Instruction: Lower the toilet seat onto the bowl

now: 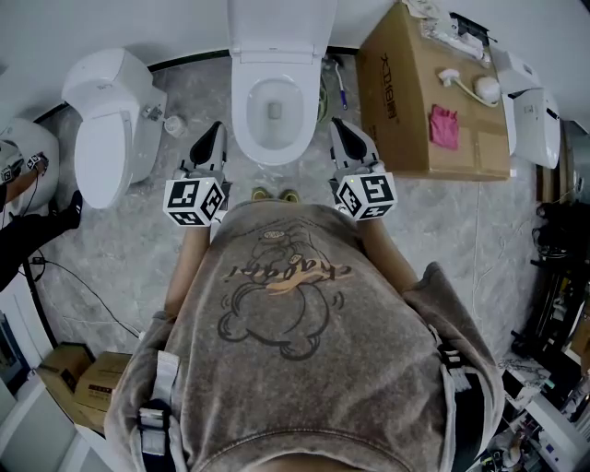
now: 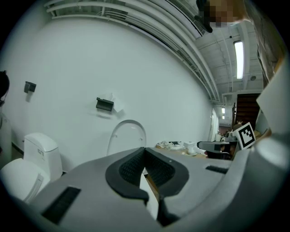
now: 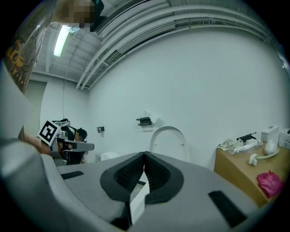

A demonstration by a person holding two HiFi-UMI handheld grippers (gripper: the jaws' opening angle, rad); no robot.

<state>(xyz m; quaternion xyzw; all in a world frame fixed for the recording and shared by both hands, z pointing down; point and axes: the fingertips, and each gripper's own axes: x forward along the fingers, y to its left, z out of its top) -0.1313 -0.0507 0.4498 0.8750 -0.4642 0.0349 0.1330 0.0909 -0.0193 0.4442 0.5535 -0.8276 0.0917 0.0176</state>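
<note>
The toilet seat (image 1: 281, 28) stands upright behind the open bowl (image 1: 241, 111). The left gripper (image 1: 212, 134) and right gripper (image 1: 341, 129) flank the bowl's front without touching it. Both have jaws pressed together and hold nothing.

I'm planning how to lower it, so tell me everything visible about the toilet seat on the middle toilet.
The toilet seat is white, glossy, plastic-looking: a rounded oval standing upright behind the open bowl, with two small bumpers on the face towards the grippers. Nothing touches its front; the left gripper and right gripper, both shut and empty, flank the bowl's front end.
</note>
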